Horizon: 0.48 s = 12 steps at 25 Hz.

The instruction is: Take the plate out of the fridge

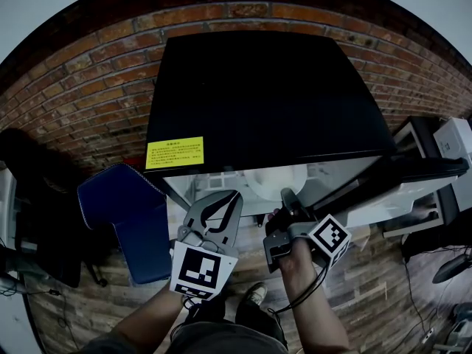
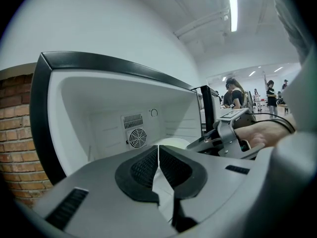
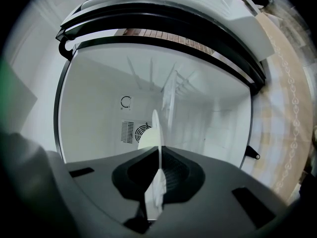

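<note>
One white plate (image 1: 274,179) sits level inside the single open fridge (image 1: 265,102), just within its front opening, rim facing outward. The right hand-held gripper (image 1: 289,196) is clamped on that rim. The left hand-held gripper (image 1: 230,198), jaws together and empty, hovers before the fridge.

**Right tool clamped on a rim, left tool closed and empty**

The 2 bare forearms (image 1: 316,312) reach forward and down. The right tool (image 1: 289,198), rolled onto its side in the right hand (image 1: 293,251), has its jaws pressed on the rim of a white plate (image 1: 274,181). The left tool (image 1: 230,199) points forward just beside it, jaws together with nothing between them.
</note>
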Each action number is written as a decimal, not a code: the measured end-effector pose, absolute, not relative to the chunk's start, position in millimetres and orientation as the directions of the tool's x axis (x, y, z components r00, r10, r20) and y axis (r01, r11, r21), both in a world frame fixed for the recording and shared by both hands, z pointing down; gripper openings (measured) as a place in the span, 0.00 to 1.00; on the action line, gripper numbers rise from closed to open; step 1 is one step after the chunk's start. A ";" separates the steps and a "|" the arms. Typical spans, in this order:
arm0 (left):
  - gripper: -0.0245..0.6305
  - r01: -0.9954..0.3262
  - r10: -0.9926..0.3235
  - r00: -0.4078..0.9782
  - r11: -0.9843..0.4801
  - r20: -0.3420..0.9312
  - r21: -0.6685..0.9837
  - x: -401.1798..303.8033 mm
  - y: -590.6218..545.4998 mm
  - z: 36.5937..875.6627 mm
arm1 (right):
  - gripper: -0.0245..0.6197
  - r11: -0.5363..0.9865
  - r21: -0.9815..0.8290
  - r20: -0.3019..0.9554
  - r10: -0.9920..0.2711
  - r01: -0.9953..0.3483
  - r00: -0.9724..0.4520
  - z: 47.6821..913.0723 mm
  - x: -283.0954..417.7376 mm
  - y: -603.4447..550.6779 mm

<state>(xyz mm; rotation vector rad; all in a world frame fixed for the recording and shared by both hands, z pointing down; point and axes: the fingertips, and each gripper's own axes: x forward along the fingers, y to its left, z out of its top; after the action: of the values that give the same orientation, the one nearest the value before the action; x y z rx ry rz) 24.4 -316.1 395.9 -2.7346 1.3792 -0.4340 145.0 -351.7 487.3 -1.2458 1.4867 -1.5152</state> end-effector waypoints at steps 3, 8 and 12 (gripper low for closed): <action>0.07 -0.780 -0.794 0.565 -0.603 0.222 -0.170 22.8 -314.6 393.4 | 0.09 -0.129 -0.981 0.171 -0.931 -0.147 -0.323 483.7 143.3 -347.8; 0.07 -0.777 -0.794 0.570 -0.604 0.212 -0.176 20.4 -310.5 388.0 | 0.09 -0.114 -0.984 0.153 -0.936 -0.137 -0.317 469.3 144.7 -340.3; 0.07 -0.770 -0.789 0.581 -0.612 0.199 -0.177 23.5 -305.8 381.9 | 0.09 -0.112 -0.984 0.149 -0.941 -0.137 -0.303 454.4 150.8 -330.3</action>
<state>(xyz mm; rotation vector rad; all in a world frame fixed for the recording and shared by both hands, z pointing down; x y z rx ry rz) 23.5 -305.8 381.9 -2.7297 1.3481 -0.3984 150.8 -330.3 454.4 -1.2312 1.4690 -1.4885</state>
